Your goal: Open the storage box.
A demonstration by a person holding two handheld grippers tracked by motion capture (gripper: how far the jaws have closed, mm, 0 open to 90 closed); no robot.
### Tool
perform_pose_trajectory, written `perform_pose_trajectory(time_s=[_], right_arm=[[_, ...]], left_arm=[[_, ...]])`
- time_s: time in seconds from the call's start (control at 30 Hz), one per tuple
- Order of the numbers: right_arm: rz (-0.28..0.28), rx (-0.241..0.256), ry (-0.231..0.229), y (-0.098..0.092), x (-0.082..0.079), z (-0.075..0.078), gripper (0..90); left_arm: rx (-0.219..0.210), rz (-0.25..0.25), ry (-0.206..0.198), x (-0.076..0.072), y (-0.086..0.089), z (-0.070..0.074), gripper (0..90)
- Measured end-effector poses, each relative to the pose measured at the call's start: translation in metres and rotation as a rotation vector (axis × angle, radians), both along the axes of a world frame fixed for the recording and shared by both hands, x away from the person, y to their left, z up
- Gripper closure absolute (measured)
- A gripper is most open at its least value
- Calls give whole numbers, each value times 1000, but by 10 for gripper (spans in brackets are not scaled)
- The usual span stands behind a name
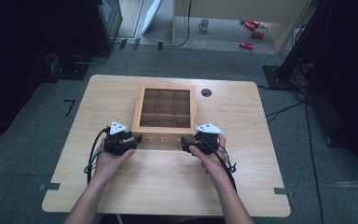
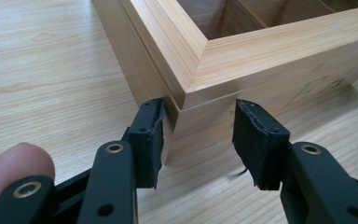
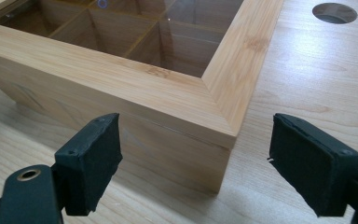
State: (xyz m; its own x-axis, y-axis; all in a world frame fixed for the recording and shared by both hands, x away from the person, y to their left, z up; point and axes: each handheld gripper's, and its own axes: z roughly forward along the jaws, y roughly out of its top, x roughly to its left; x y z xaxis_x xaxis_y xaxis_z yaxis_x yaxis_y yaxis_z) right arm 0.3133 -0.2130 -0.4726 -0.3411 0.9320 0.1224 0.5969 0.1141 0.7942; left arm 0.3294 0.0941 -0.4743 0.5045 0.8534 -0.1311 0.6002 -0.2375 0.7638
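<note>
Black rubber-padded left gripper [image 2: 198,140] is straddling the near-left corner of the square pale-wood box [image 1: 165,111], jaws apart. Right gripper [image 3: 196,163] is sitting wide open at the near-right corner. Box, with its glass lid over grid compartments, is resting mid-table [image 1: 121,186]; both hands are angling inward.

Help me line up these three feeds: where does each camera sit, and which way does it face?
High view: above the person's side, facing forward and down on the table; forearms, left gripper, right gripper.
Left gripper view: looks along its jaws at the wooden box corner; a fingertip.
Right gripper view: jaws flank another corner.
Shared: the box.
</note>
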Motion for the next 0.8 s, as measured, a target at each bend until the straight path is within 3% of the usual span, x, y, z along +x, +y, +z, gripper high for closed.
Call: perform_pose_trajectory(time_s=[0.47, 0.57, 0.7, 0.73, 0.77, 0.8], right_arm=[[6, -17, 4, -1, 1, -5, 168], [0, -18, 3, 0, 4, -6, 168], [-7, -8, -15, 3, 5, -3, 168], [-7, -8, -15, 3, 5, -3, 168], [8, -45, -3, 5, 7, -2, 151], [8, -45, -3, 5, 7, -2, 151]], left_arm=[[-25, 14, -52, -4, 1, 10, 591], [-46, 7, -77, -6, 2, 17, 601], [-79, 10, -64, -5, 6, 19, 579], [-102, 14, -82, -5, 8, 20, 579], [-121, 34, -105, -5, 13, 26, 616], [-121, 34, -105, -5, 13, 26, 620]])
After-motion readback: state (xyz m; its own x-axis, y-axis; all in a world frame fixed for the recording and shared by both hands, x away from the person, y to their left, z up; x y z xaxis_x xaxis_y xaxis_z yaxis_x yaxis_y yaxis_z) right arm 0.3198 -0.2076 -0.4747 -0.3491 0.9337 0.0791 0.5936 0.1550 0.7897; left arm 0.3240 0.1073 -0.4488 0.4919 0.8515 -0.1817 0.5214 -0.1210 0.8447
